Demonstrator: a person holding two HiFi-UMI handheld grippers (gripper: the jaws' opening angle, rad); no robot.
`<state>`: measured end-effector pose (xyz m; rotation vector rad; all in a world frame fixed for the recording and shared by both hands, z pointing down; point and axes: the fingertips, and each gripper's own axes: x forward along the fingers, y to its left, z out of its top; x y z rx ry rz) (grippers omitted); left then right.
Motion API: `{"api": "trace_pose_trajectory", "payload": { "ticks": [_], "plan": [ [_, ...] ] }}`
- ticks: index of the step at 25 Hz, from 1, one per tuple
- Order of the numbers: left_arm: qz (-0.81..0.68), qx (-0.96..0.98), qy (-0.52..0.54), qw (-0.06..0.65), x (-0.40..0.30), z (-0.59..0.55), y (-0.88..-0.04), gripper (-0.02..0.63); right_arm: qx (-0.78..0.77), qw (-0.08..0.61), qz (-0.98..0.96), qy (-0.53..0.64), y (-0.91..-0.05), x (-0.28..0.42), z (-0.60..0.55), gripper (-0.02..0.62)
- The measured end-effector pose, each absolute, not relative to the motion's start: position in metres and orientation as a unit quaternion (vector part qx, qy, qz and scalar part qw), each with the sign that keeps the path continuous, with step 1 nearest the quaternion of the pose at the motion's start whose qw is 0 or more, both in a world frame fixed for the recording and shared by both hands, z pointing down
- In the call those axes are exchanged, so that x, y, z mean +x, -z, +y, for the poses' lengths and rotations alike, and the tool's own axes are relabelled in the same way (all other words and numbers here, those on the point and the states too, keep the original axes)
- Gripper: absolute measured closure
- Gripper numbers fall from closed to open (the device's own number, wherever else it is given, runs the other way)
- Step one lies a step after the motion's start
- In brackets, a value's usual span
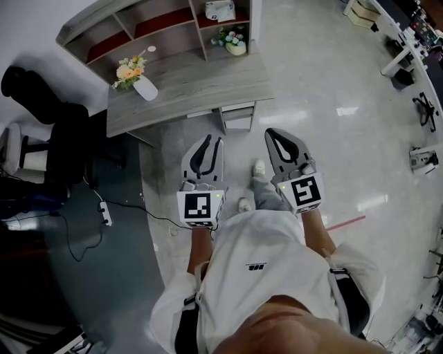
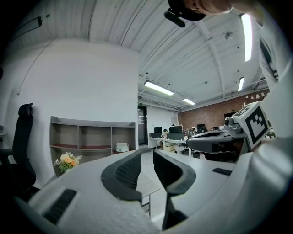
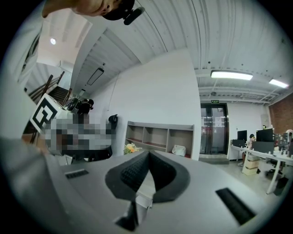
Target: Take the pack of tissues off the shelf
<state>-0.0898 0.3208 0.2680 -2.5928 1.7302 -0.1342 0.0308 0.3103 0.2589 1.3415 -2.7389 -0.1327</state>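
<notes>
White tissue pack (image 1: 219,10) on shelf (image 1: 86,26); power strip (image 1: 105,213) head view only.

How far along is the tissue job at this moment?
Nothing looks done: the pack of tissues sits in the right-hand compartment of the shelf. Nothing is in hand: left tool open and empty, right tool shut on nothing, both short of the desk. Left: approach, grasp, lift out.

Grey two-jaw left gripper (image 2: 147,155): jaws apart, nothing between them, aimed toward a grey wooden open shelf unit (image 2: 91,135) with reddish boards against the white wall. Small white pack of tissues (image 2: 122,147) sits in its lower right compartment. Orange-and-white flower bunch (image 2: 67,161) is low left of the shelf, tall black office chair (image 2: 22,141) far left.
</notes>
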Motion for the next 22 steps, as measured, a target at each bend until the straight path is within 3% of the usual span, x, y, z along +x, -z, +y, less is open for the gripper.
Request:
{"api": "trace_pose_trajectory", "payload": {
  "ticks": [22],
  "plan": [
    [0.563, -0.825, 0.052, -0.001, -0.090, 0.186, -0.274, 0.511, 0.432, 0.056, -0.899, 0.041, -0.261, 0.032, 0.172, 0.571]
  ]
}}
